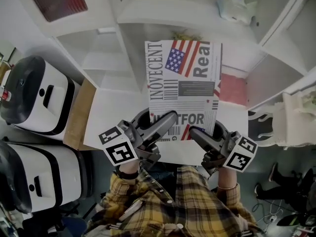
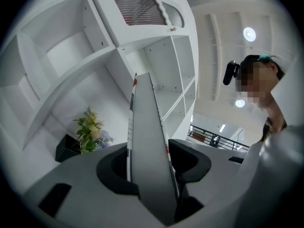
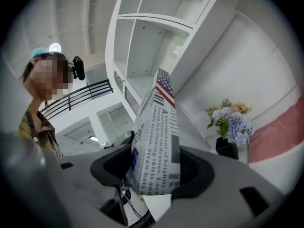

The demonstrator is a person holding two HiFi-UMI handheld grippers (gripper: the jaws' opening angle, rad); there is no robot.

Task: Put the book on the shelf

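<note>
Here, left gripper (image 1: 167, 119) and right gripper (image 1: 196, 133) grasping near edge of book (image 1: 183, 80), shelf (image 1: 168, 15) open beyond.

I seem to be in a home corner staged inside a big hall or lab; the white shelf unit (image 1: 163, 21), with its curved boards, is house furniture; flowers (image 3: 228, 120) in a black vase (image 3: 227, 147) stand in one of its bays; left of the shelf unit sit bulky white machines (image 1: 34, 95); facing it are an upper-level railing (image 3: 80, 96) and round ceiling lights (image 2: 249, 33); cables (image 1: 269, 212) lie on the floor to its right.
</note>
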